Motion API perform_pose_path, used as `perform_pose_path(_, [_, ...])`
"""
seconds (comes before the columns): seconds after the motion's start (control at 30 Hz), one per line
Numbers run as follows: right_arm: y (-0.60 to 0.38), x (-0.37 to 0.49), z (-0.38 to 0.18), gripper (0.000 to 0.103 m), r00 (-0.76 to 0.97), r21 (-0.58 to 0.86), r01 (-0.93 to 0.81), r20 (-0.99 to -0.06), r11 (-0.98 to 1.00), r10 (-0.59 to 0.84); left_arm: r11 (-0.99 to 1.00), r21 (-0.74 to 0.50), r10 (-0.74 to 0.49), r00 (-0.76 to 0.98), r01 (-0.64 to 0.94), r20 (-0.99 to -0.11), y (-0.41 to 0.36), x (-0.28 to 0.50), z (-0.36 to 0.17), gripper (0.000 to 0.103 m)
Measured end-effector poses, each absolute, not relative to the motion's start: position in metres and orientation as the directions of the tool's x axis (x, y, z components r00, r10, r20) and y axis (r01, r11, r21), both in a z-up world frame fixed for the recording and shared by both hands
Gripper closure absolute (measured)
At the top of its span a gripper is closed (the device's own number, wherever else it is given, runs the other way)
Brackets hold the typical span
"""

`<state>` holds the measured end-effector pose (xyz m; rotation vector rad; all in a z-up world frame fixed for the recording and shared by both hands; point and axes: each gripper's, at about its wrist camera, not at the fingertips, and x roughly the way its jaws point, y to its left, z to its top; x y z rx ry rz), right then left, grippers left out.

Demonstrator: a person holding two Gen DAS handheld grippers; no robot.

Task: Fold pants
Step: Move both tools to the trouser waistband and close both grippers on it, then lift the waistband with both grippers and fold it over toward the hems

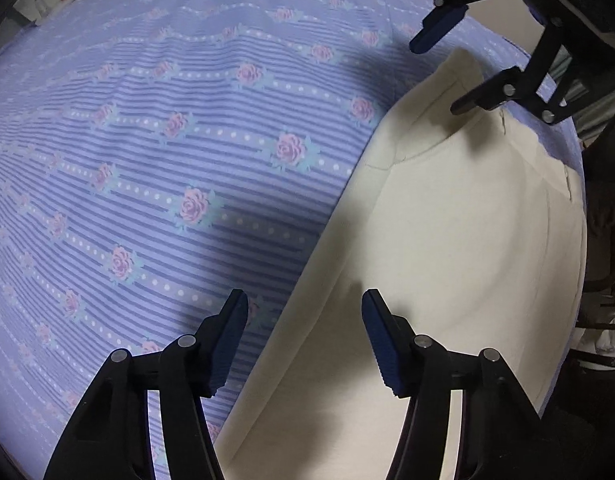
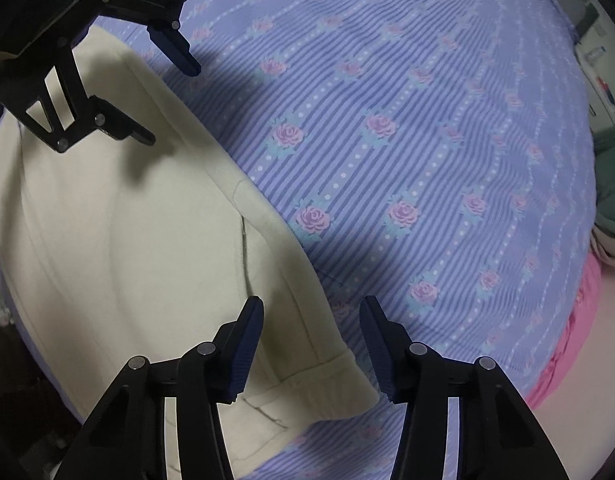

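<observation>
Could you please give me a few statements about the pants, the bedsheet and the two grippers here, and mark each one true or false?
1. The pants are cream-coloured. True.
2. The left gripper is clamped shut on the pants. False: its jaws are open and hold nothing.
3. The bedsheet is purple-blue with stripes and pink roses. True.
4. The right gripper is shut on the waistband. False: its jaws are open, above the pants' edge near the waistband.
5. The pants lie spread across the middle of the bedsheet. False: they lie along one edge, with most of the sheet bare.
6. Each wrist view shows the other gripper. True.
</observation>
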<state>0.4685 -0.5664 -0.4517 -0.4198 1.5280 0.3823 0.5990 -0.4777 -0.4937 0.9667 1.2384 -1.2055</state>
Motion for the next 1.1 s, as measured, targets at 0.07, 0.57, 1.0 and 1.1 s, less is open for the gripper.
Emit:
perform_pose_path(0.07, [-0.565, 0.472, -0.459, 0.052, 0.0, -0.042, -0.502, -0.999, 0.864, -0.048, 0.155, -0.089, -0.136, -0.067, 0.984, -0.988, -0.477, 0.6, -0.5, 0.047])
perform_pose_path(0.57, [-0.563, 0.442, -0.472, 0.094, -0.009, -0.031, -0.514, -0.999, 0.857, -0.041, 0.184, -0.148, -0.184, -0.114, 0.972, -0.976, -0.436, 0.573, -0.525, 0.094])
perform_pose_path(1.0, [-0.534, 0.369, -0.386, 0.096, 0.288, -0.27, -0.58, -0.951, 0.769, -0.117, 0.251, -0.093, -0.3, -0.014, 0.963, -0.954, -0.387, 0.503, -0.436, 0.095])
perform_pose_path(1.1, [-0.528, 0.356, -0.376, 0.096, 0.344, -0.319, -0.588, -0.93, 0.743, -0.127, 0.248, -0.122, -0.321, -0.038, 0.961, -0.946, -0.383, 0.489, -0.409, 0.095])
